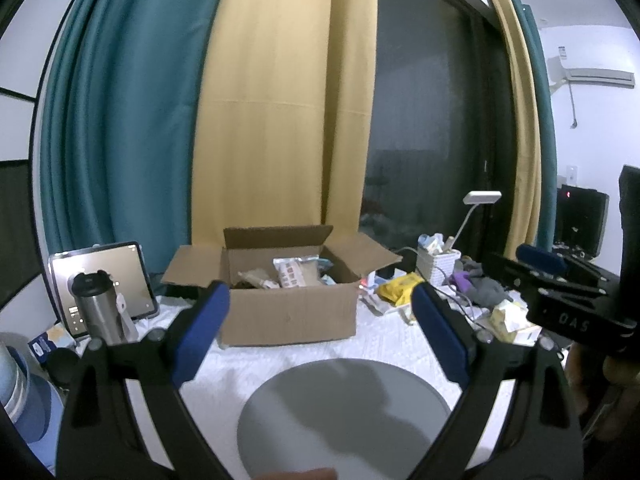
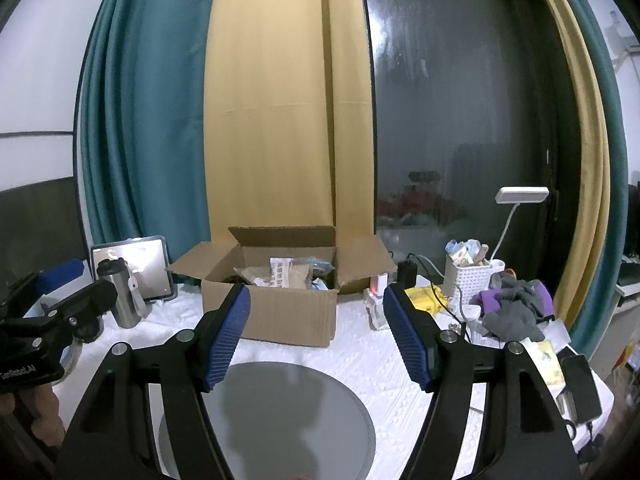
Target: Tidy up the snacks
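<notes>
Left wrist view: the left claw (image 1: 320,312) hovers near level above the grey round plate (image 1: 344,420), jaws wide apart, nothing between them. The right claw (image 2: 316,320) hangs alongside, likewise spread and empty. The open cardboard box (image 2: 280,312) stands on the white-covered desk (image 2: 360,356) beyond the plate; the snack packets (image 2: 286,272) inside are half hidden by its front wall.

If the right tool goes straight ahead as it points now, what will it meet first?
Probably the cardboard box: it stands straight ahead between the open fingers of the right tool, beyond the grey plate. Depth is uncertain; pointing slightly down, it might reach the white tablecloth first.
</notes>
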Motion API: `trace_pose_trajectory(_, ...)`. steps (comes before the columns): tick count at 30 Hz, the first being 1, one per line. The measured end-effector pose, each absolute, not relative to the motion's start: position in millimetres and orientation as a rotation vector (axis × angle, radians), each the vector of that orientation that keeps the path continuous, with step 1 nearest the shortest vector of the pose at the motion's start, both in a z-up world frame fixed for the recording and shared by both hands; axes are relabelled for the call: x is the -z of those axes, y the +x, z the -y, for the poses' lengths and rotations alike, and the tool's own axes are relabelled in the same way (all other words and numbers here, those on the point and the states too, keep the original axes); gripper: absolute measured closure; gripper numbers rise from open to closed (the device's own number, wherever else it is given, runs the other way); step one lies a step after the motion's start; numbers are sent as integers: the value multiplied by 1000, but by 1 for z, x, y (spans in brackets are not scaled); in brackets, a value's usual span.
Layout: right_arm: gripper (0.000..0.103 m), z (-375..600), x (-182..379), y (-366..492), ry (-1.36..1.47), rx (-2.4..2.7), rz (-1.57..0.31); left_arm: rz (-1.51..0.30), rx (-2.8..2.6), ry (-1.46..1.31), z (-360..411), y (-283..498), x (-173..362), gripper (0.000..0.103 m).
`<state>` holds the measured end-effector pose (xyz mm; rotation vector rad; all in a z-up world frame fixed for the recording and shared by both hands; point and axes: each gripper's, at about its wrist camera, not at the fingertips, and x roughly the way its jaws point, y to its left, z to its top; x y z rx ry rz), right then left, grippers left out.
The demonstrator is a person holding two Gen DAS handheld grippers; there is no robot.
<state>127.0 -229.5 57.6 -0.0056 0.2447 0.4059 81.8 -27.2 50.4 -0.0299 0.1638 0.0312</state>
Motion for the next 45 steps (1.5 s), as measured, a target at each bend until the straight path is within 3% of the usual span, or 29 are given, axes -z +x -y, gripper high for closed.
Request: trace_pose_trajectory(45,31,224,-50,135,-12,-412,-262,-177,-50,-43,29,80,-44,10)
